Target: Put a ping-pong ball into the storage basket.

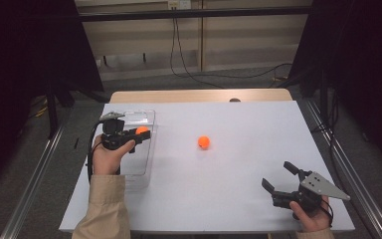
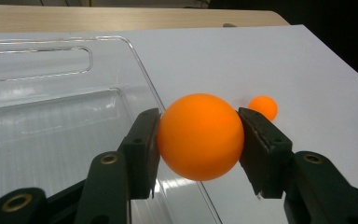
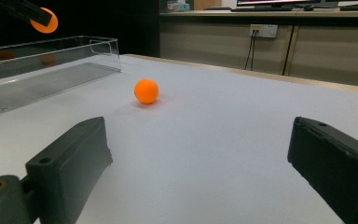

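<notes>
My left gripper (image 1: 140, 133) (image 2: 199, 135) is shut on an orange ball (image 1: 142, 130) (image 2: 200, 136), held in the air over the right wall of a clear plastic bin (image 1: 144, 149) (image 2: 51, 116). In the right gripper view the held ball (image 3: 44, 21) hangs above the bin (image 3: 42, 65) at the far left. A second orange ball (image 1: 204, 142) (image 2: 263, 107) (image 3: 147, 91) lies on the white table near its middle. Near the front right corner my right gripper (image 1: 281, 177) (image 3: 200, 163) rests open, facing that loose ball with nothing between its jaws.
The white table (image 1: 238, 169) has a bare wooden strip (image 1: 199, 95) along its far edge. The bin holds nothing that I can see. Cables (image 1: 189, 69) trail over the floor behind the table, and dark curtains stand on both sides.
</notes>
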The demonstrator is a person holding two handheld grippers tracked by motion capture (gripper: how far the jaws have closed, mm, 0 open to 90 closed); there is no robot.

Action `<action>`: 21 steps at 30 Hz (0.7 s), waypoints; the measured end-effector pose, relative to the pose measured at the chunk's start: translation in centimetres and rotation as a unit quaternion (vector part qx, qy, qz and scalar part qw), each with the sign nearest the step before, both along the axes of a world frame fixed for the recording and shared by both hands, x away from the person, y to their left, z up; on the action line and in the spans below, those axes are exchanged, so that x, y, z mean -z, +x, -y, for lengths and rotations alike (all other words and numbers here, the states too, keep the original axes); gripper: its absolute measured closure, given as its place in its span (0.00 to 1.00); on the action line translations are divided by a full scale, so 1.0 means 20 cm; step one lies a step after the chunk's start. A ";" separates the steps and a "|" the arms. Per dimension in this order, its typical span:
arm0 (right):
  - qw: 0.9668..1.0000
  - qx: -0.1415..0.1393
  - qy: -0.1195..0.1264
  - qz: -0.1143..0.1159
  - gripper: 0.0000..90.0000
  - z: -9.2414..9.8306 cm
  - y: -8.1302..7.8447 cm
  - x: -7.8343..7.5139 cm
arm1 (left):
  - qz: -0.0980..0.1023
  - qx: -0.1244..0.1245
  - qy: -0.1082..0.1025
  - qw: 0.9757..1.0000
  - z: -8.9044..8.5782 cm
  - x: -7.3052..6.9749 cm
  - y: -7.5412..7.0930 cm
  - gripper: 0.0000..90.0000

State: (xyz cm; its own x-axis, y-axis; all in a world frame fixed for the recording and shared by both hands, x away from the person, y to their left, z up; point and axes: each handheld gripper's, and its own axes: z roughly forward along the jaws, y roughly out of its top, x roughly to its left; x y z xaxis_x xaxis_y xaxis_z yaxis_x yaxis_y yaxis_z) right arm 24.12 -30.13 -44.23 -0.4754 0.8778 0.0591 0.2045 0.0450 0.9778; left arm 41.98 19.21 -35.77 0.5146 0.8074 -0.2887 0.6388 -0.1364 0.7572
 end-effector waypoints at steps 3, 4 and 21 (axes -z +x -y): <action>1.000 0.000 0.000 0.000 0.05 0.00 0.00 0.00 | 0.000 -0.003 -0.002 1.000 -0.01 0.01 0.00 0.56; 1.000 0.000 0.000 0.000 0.05 0.00 0.00 0.00 | -0.001 -0.005 -0.001 1.000 -0.01 0.01 0.00 0.56; 1.000 0.000 0.000 0.000 0.05 0.00 0.00 0.00 | -0.006 -0.019 0.010 1.000 -0.04 0.04 0.02 0.56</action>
State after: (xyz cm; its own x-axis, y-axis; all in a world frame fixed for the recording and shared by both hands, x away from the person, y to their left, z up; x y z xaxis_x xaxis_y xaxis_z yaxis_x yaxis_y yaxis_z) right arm 24.12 -30.14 -44.22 -0.4757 0.8777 0.0586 0.2041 0.0453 0.9779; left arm 42.33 20.07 -36.49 0.4803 0.8319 -0.2780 0.6532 -0.1277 0.7464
